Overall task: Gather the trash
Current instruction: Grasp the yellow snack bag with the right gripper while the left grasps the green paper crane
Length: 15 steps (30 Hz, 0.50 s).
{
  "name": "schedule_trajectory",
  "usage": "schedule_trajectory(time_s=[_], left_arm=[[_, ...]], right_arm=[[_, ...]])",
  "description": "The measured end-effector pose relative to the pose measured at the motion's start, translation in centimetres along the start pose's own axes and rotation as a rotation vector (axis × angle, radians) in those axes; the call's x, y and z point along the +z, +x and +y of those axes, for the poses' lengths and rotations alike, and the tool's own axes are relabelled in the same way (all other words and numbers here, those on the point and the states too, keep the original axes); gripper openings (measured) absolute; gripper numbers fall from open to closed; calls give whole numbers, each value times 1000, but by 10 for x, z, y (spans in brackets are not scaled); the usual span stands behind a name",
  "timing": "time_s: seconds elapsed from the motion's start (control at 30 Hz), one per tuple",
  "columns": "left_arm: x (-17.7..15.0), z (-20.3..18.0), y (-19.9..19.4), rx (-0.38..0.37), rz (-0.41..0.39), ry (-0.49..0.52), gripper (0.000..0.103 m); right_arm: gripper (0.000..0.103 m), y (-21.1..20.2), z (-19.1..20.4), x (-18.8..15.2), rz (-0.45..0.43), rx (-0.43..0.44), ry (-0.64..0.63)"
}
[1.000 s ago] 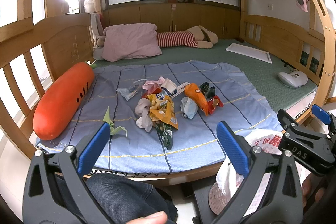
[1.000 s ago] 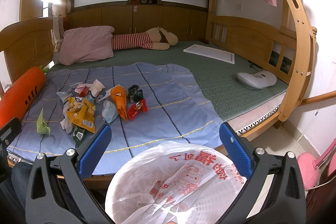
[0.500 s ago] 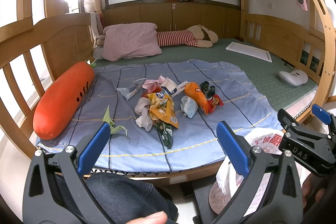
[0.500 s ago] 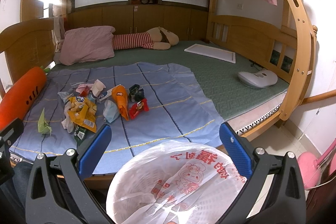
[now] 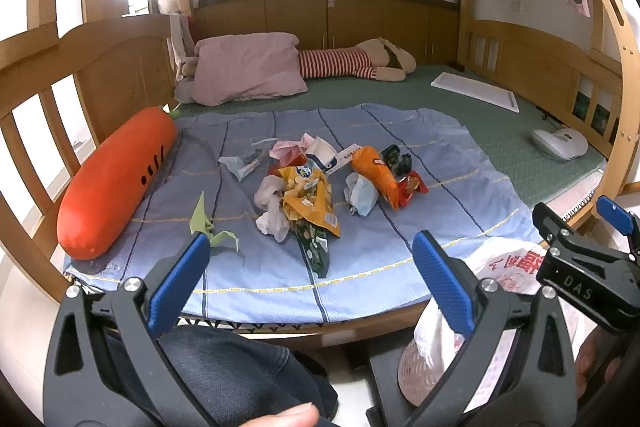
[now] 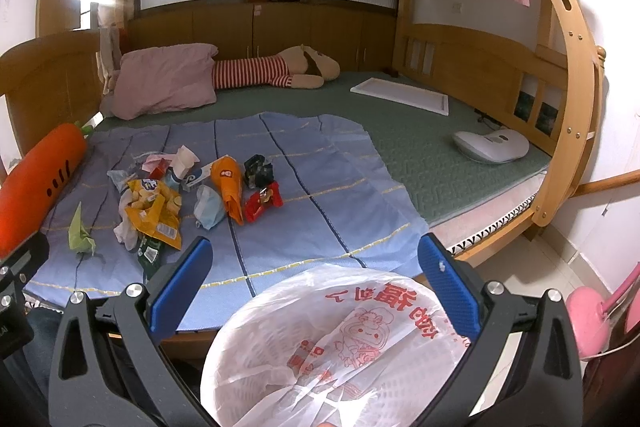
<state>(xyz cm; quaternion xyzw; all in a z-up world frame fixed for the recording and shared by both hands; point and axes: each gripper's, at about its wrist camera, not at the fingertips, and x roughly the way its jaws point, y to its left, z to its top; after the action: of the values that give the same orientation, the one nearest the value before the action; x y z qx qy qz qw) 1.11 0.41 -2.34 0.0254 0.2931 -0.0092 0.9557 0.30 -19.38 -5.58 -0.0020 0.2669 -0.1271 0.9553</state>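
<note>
Both the left gripper (image 5: 308,267) and right gripper (image 6: 316,275) hover with jaws spread wide and empty, the trash pile (image 5: 316,187) heaped mid-blanket (image 5: 440,195) on the bed, the lined bin (image 6: 340,347) parked below the edge, probably for short drops

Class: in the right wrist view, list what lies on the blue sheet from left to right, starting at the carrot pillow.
carrot pillow → green paper crane → yellow snack bag → crumpled face mask → red wrapper
</note>
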Motion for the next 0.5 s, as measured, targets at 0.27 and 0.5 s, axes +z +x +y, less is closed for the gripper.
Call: schedule_trajectory(time_s=[0.27,0.5], left_arm=[[-1,4,20,-19,48,-1,100],[29,93,88,75,74,-85,100]], right_arm=[[100,16,12,3,42,-7,-11],[100,41,22,10,98,-55,-71]])
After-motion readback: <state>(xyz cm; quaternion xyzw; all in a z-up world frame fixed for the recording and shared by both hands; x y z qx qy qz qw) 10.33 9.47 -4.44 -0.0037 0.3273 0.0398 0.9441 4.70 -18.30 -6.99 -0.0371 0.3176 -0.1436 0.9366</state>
